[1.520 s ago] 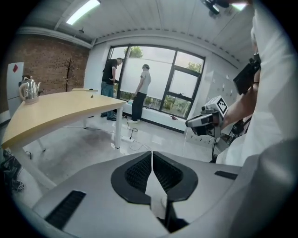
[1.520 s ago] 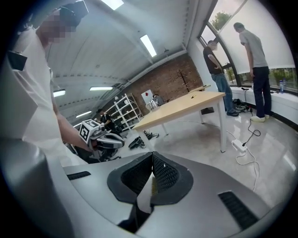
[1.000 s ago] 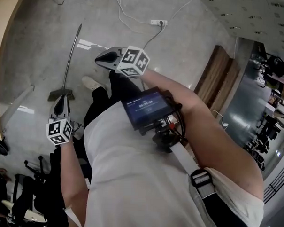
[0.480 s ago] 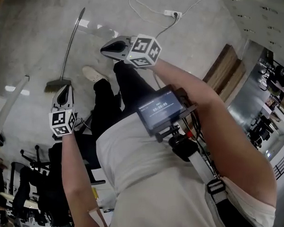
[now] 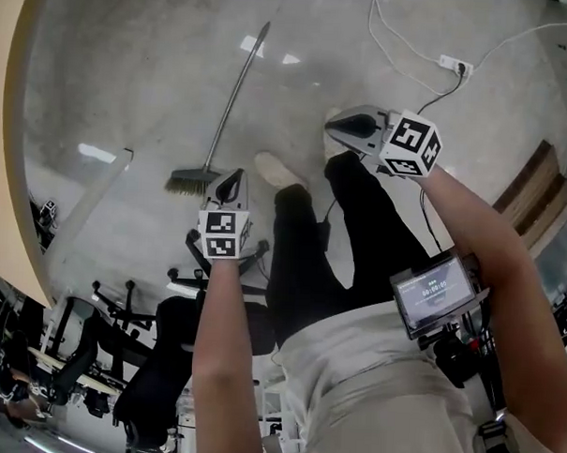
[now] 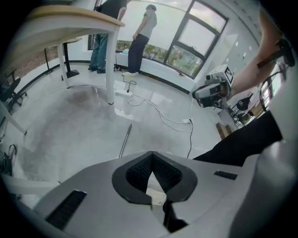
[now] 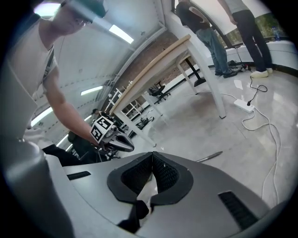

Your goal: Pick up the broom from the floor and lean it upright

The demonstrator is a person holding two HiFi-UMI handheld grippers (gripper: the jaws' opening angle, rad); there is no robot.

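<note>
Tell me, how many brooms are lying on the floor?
1. The broom lies flat on the grey floor, just ahead of the left gripper. More could hide out of view.

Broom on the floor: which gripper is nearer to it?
Left. The left gripper hangs just beside the bristle end of the broom; the right gripper is farther off, beyond the person's shoe.

Long-handled broom (image 5: 219, 129), lying flat on grey floor, bristles nearest
</note>
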